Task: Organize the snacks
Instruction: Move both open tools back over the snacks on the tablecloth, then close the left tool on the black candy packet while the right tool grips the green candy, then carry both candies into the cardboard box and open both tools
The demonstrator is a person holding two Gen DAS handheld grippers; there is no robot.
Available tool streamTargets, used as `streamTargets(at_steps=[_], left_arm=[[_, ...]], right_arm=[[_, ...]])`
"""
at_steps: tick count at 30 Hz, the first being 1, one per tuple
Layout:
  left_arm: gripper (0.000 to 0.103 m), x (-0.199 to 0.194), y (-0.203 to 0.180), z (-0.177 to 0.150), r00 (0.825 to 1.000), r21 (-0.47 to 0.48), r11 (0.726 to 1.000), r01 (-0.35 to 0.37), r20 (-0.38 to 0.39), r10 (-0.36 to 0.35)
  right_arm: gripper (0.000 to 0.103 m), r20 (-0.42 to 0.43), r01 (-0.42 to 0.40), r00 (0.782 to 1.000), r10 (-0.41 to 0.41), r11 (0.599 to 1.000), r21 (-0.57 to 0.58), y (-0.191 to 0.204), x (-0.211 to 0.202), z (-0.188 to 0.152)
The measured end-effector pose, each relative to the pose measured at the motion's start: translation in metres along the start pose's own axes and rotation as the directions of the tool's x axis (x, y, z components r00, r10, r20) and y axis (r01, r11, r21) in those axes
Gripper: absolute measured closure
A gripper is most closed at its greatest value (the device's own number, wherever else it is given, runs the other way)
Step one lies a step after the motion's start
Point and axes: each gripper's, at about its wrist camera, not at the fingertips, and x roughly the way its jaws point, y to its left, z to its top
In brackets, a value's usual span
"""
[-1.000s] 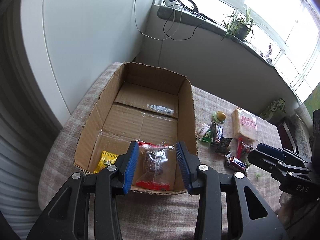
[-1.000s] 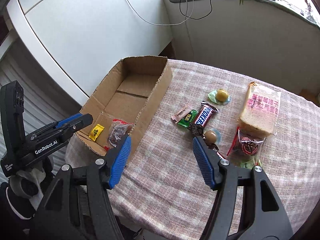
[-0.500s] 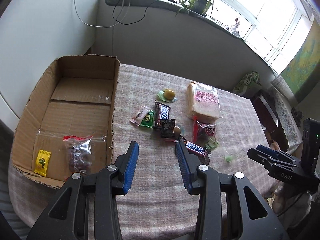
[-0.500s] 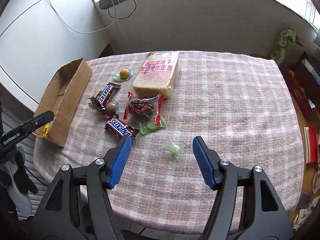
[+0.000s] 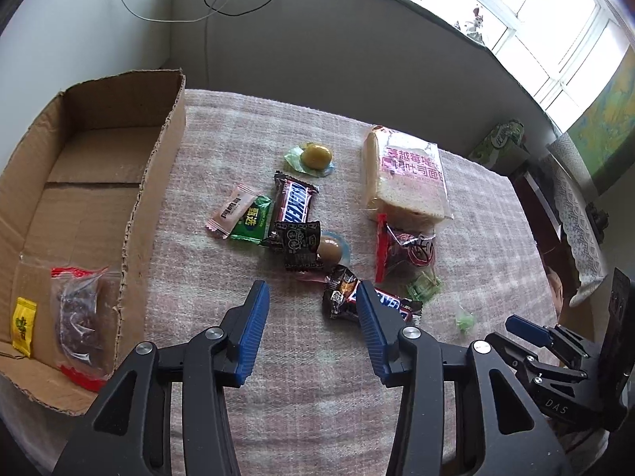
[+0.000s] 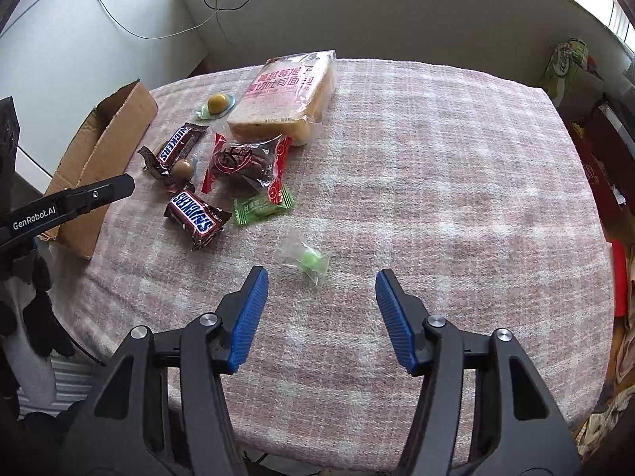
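Cardboard box point(image 5: 91, 182) is sitting at the table's left end, with two packets lying inside, while the other snacks are lying beside it on the checked cloth point(image 6: 436, 182). Left gripper point(image 5: 313, 329) is opening over bare cloth, empty. Right gripper point(image 6: 321, 317) is closing, empty, just before a small green candy point(image 6: 311, 260)

Both wrist views angled steeply down, sharing snack pile point(image 5: 313, 234) point(image 6: 222, 166).
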Motion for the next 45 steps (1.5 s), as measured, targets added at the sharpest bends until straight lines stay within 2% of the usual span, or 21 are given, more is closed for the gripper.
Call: streamTargets(at_steps=[5,12,15,17,19,23,34,45], left_arm=[[0.059,0.012,0.004,0.009,1.0,-0.026,1.0,-0.013,0.015,0.013],[0.059,0.029,0.004,0.016,0.998,0.004,0.998,-0.055,0.023,0.055],[0.059,0.034,0.004,0.016,0.998,0.01,0.999,-0.053,0.017,0.053],[0.066,0.036,0.004,0.016,0.999,0.019,0.999,-0.049,0.018,0.048],[0.08,0.038,0.003,0.015,0.998,0.028,0.998,-0.052,0.021,0.051],[0.08,0.039,0.002,0.016,0.998,0.03,0.998,-0.047,0.03,0.046],[0.081,0.027,0.008,0.014,0.999,0.012,1.0,-0.02,0.046,0.02],[0.081,0.002,0.01,0.016,0.998,-0.017,1.0,0.01,0.067,-0.008]], right_arm=[[0.052,-0.01,-0.004,1.0,0.004,1.0,0.004,0.003,0.014,0.005],[0.053,-0.022,0.012,1.0,-0.012,1.0,0.003,0.009,0.024,0.009],[0.064,-0.036,0.012,0.999,-0.012,1.0,0.002,0.008,0.03,0.009],[0.065,-0.037,0.015,0.999,-0.015,1.0,0.0,0.008,0.031,0.009],[0.067,-0.036,0.015,0.999,-0.015,1.0,-0.002,0.008,0.031,0.01],[0.079,-0.041,0.027,0.999,-0.028,0.999,-0.018,0.009,0.032,0.011],[0.081,-0.028,0.0,1.0,0.0,1.0,0.011,0.002,0.021,0.009],[0.081,0.033,-0.013,0.999,0.013,1.0,0.003,0.008,-0.007,0.021]])
